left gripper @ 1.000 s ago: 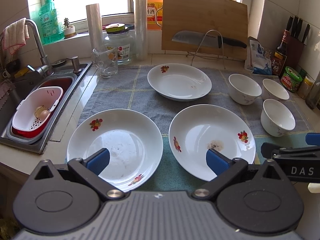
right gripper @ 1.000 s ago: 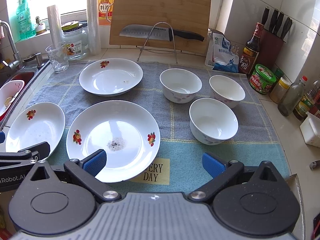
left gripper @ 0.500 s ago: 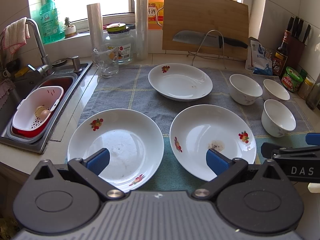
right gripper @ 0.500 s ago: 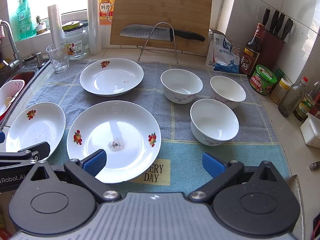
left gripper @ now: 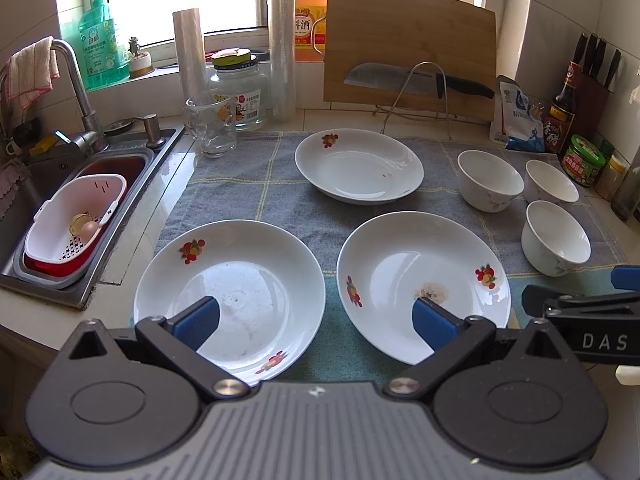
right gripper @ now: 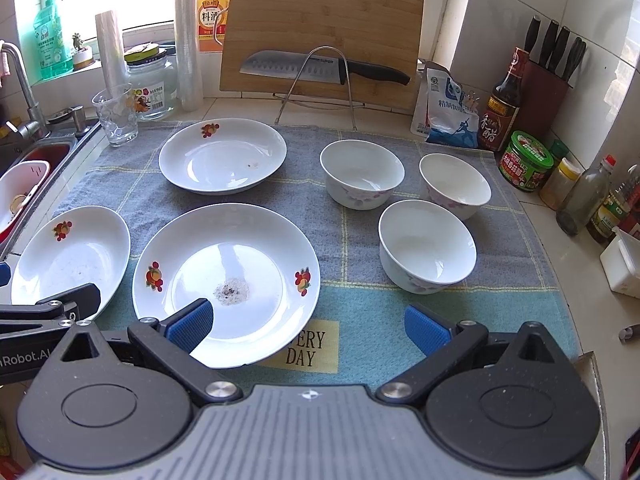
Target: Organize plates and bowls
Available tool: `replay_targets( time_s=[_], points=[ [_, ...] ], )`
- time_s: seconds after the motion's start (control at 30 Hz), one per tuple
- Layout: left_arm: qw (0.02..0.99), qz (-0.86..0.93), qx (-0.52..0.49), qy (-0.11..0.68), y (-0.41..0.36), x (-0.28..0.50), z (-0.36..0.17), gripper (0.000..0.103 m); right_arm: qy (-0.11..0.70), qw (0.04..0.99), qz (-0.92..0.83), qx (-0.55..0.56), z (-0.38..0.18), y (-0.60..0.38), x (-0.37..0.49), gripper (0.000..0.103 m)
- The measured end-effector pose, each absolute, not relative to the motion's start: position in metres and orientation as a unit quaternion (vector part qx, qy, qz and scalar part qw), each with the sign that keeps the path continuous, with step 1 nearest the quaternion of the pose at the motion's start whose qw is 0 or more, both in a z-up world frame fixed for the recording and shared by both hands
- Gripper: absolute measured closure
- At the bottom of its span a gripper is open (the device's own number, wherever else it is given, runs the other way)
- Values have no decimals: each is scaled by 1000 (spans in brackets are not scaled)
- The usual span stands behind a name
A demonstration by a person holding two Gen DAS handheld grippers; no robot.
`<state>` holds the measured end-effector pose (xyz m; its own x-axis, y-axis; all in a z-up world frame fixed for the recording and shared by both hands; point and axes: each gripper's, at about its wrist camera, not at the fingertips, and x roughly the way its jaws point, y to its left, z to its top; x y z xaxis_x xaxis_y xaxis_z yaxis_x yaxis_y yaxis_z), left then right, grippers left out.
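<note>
Overhead, both grippers hovering above the counter (right gripper: pixel 560 240), holding nothing. Left gripper (left gripper: pixel 316 316) with fingers (left gripper: pixel 196 320) spread wide, over the gap between the near-left plate (left gripper: pixel 256 264) and the near-right plate (left gripper: pixel 400 264). Right gripper (right gripper: pixel 308 324) with fingers (right gripper: pixel 424 328) likewise wide apart, above the near edge of the grey and teal towel (right gripper: pixel 352 240). Three white fruit-patterned plates lying flat and apart on the towel, the far plate (right gripper: pixel 216 160) behind the other two. Three white bowls (right gripper: pixel 424 248) upright, clustered close together at the right, beside the plates. Sink (left gripper: pixel 100 160) at the left.
</note>
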<state>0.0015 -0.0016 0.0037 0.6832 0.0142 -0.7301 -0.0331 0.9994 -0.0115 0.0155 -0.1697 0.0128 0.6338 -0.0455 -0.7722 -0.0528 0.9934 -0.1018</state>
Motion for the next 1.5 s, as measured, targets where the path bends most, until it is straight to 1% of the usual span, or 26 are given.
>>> replay_targets(
  time_s=[0.7, 1.0, 1.37, 1.5],
  points=[
    [918, 17, -8, 396, -7, 2, 9, 1, 427, 902, 12, -60, 14, -175, 19, 0],
    [921, 27, -9, 389, -10, 0, 6, 1, 419, 905, 48, -55, 17, -180, 23, 0],
    [941, 34, -24, 335, -5, -16, 9, 1, 379, 909, 159, -70, 22, -183, 36, 0],
    [948, 52, -10, 313, -3, -28, 6, 1, 360, 904, 219, -70, 24, -183, 42, 0]
  ],
)
